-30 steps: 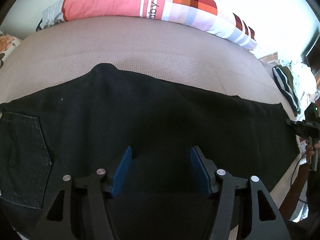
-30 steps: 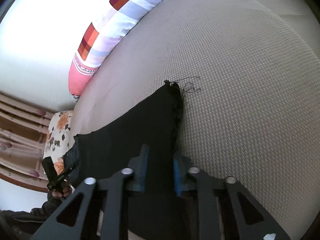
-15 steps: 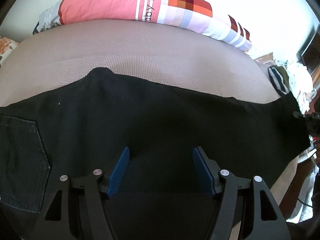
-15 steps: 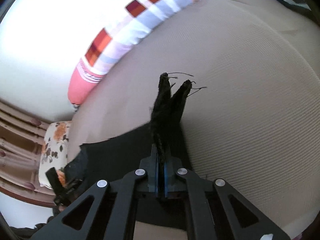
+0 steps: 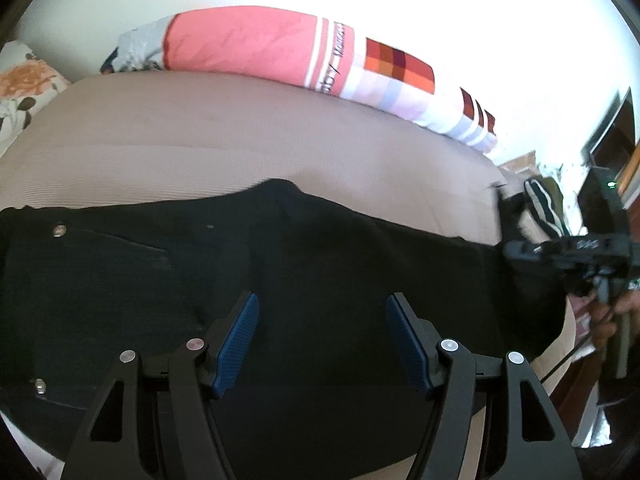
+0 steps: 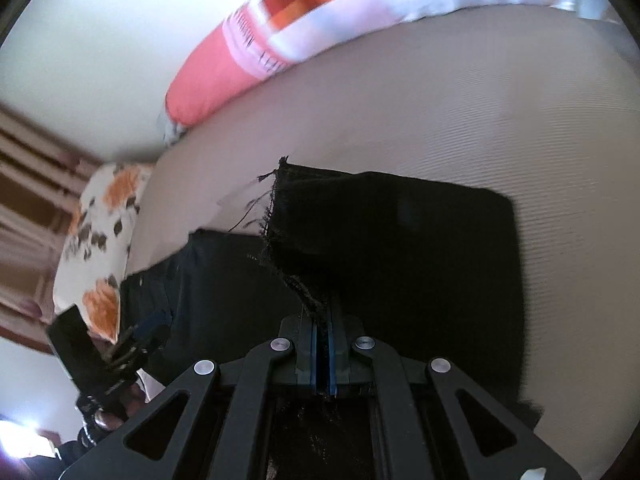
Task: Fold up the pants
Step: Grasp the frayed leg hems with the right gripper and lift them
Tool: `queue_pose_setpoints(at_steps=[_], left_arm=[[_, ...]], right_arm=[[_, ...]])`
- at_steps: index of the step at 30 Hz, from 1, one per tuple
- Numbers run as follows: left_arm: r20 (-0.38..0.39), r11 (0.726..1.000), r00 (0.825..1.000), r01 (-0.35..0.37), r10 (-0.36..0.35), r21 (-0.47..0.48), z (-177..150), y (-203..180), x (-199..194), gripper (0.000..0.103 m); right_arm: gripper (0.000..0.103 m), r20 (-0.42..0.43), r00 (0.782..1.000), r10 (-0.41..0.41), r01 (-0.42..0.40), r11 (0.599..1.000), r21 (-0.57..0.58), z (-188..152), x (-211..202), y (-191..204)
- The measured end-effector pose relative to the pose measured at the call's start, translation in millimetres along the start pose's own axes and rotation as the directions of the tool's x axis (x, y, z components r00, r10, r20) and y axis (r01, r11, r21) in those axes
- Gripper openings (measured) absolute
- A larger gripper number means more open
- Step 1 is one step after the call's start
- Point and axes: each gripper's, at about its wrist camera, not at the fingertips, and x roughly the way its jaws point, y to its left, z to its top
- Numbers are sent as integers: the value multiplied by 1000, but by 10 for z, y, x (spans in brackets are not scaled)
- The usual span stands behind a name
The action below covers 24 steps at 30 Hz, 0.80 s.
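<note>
Beige ribbed bed sheet fills the far side of both views, with a long pink and checked pillow along the bright wall beyond it and a floral cushion far off to the left. Over on the left side now, the left tongs hang above the black pants, blue pads standing well apart with nothing between them, just dark denim spread below and ahead. Left of those tongs there's a pocket seam and a metal rivet near the waist end; straight ahead the crotch point pokes up onto the sheet. Moving right, the pant leg runs out toward the right tongs, seen side-on at the edge with a hand on the grip, and a striped garment lies just beyond them. Now the right wrist view: the right tongs are pressed together on the frayed hem of the pants, loose threads sticking out left of the hem. The lifted leg end is doubled over the rest of the pants, which lie flat ahead and to both sides. Low at the left of this view, the left tongs show small and blurred, beside the floral cushion.
</note>
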Motion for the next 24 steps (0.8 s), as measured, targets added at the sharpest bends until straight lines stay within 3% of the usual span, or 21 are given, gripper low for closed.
queue_pose_setpoints(at_steps=[9,14,18,24], left_arm=[[28,996,998,51,-49,-74,-9,276,-188,67],[24,992,996,88,-86,-86,-27,328,-239,67],[-1,988,992,127,-127,-90,-25,304,-204,67],[-54,970,973,220,-226,-100,-24,181,-111,67]], right_arm=[[5,-95,995,27,-37,993,-108,-86,798,744],[7,-118,993,-26,7,986,-165,-123,1065,944],[32,-149,987,67,-86,989,-123,-113,1061,947],[36,-71,996,61,-70,991,-118,-186,654,879]])
